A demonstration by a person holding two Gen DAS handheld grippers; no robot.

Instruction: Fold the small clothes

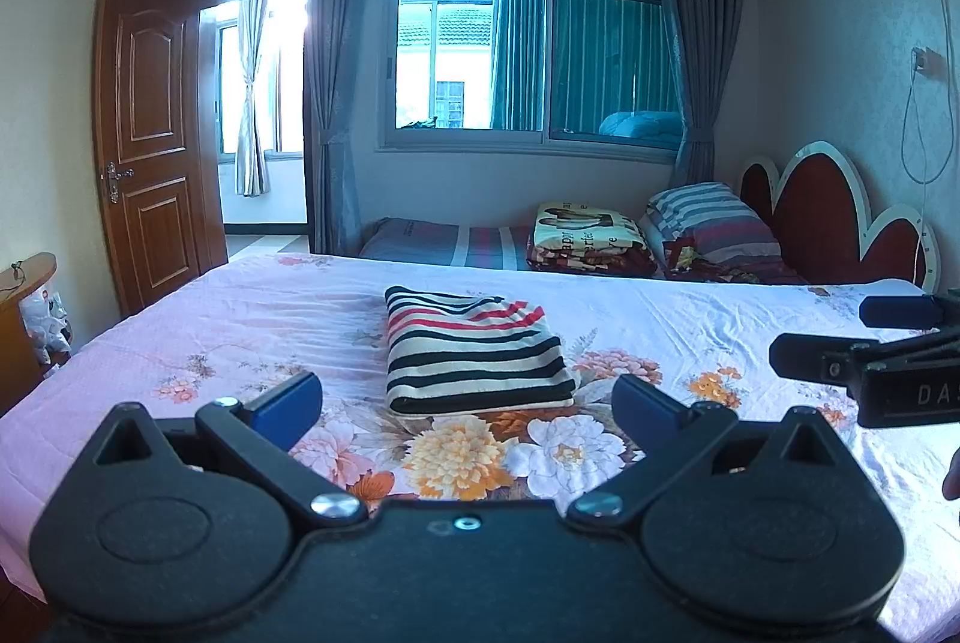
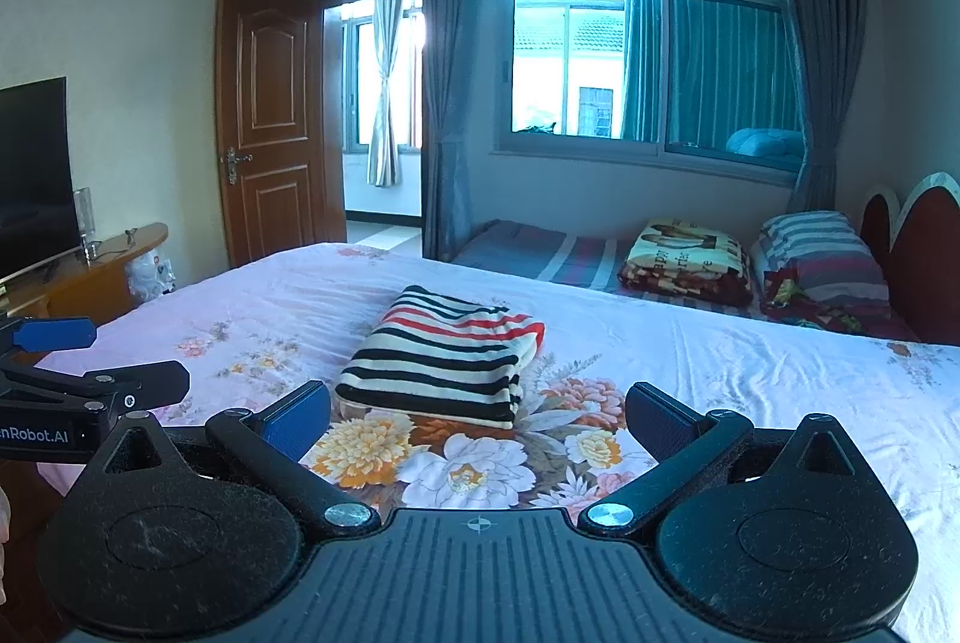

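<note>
A striped garment point(image 1: 474, 352), cream with black and red bands, lies folded into a neat rectangle on the floral bedsheet point(image 1: 240, 319). It also shows in the right wrist view point(image 2: 441, 358). My left gripper point(image 1: 468, 406) is open and empty, held just short of the garment's near edge. My right gripper point(image 2: 477, 421) is open and empty, also just short of the garment. Each gripper shows at the edge of the other's view: the right gripper point(image 1: 864, 337) and the left gripper point(image 2: 102, 355).
Folded blankets point(image 1: 591, 241) and striped pillows point(image 1: 714, 220) are stacked at the headboard point(image 1: 828, 217). A wooden door point(image 1: 150, 138) stands open at left. A TV point(image 2: 33, 175) sits on a wooden stand point(image 2: 102, 265) beside the bed.
</note>
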